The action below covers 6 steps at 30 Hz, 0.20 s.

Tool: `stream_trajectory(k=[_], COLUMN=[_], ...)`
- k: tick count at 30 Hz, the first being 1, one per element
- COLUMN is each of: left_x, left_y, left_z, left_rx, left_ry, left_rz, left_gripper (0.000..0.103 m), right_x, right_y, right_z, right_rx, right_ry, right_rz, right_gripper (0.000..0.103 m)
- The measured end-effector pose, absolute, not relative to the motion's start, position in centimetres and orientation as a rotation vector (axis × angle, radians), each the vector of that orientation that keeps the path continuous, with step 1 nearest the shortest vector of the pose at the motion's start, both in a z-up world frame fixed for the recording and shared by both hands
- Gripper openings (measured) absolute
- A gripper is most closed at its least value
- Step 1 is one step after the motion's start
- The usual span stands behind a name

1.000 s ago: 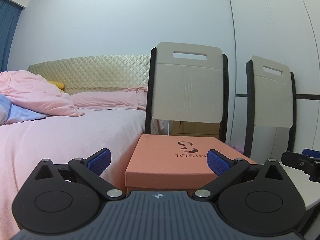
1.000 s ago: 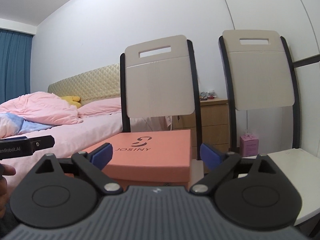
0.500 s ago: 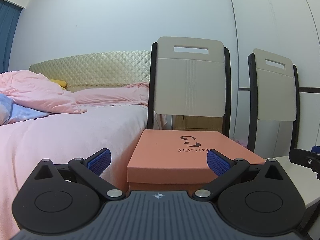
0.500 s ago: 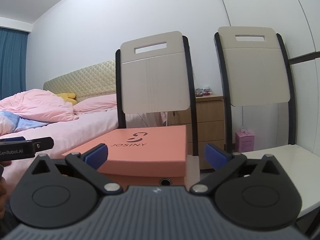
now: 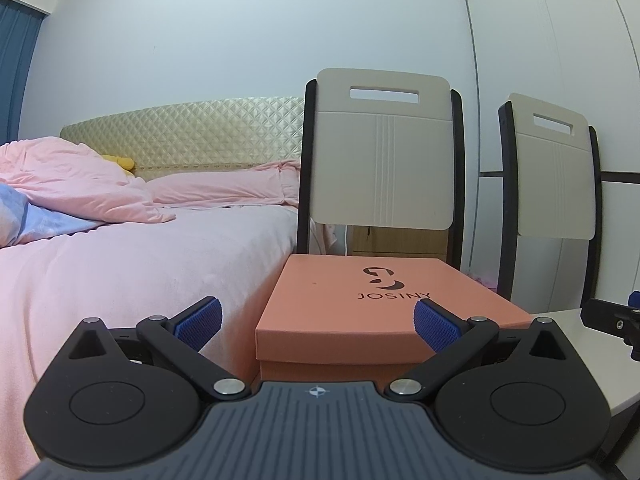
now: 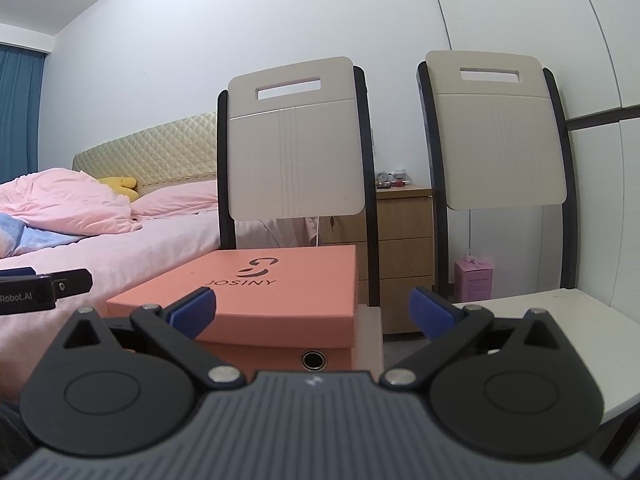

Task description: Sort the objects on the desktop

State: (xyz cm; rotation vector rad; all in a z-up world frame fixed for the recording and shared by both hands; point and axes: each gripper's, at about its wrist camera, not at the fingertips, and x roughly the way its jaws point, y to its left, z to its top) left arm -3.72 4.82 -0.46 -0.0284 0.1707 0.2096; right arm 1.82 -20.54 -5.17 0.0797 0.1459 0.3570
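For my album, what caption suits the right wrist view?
Open right gripper facing an orange shoebox on a chair beside a pink bed.

A lidded box [image 5: 384, 304] lies on the seat of the nearer chair [image 5: 382, 152], in front of its backrest. A bed [image 5: 132, 256] runs along the left of that chair, with pillows [image 5: 224, 188] against the headboard [image 5: 184, 132] at its far end. A second chair [image 6: 496, 132] stands to the right, the table [image 6: 560, 316] before it. Between and behind the two chairs stands a drawer unit [image 6: 404, 232] with small items on top; a small carton [image 6: 474, 280] sits on the floor to its right.
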Motion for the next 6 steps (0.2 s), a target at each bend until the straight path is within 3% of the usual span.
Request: stream_trajectory(k=[6], left_x=[-3.33], left_y=[4.53], left_z=[-0.49], left_rx=[-0.031], left_ry=[0.174], left_rz=[0.221], left_gripper=[0.103], right_x=[1.86], right_y=[-20.57], right_z=[-5.15], right_rx=[0.072], right_ry=[0.147], right_rz=[0.341], right_gripper=[0.103])
